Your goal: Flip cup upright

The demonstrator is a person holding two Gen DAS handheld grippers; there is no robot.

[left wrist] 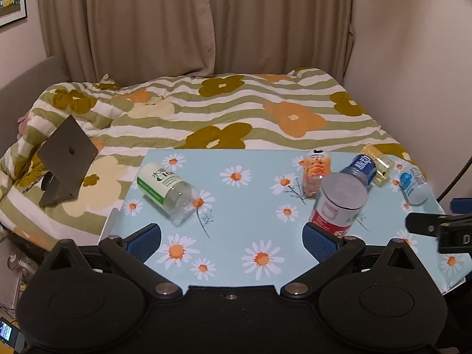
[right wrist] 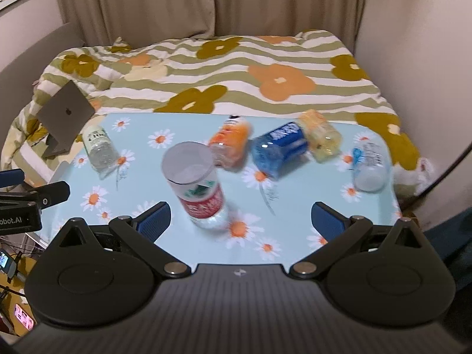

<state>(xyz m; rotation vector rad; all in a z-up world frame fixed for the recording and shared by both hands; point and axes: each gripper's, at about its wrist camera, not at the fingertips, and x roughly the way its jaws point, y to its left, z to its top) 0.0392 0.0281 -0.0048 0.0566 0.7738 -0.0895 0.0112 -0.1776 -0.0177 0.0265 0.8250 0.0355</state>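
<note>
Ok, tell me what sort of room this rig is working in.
Most likely a bedroom: a bed with a flowered quilt fills the background, beige curtains hang behind it, and a daisy-print table stands at its foot, with a laptop propped on the bedding.

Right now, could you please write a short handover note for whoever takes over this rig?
Left gripper: open, empty, low over the near table edge.
Right gripper: open, empty.
Red cup stands on end near the table's front.
Lying down: green cup at left; orange cup, blue cup, yellow cup and pale cup at the back and right.
Left: stand those five up.
</note>
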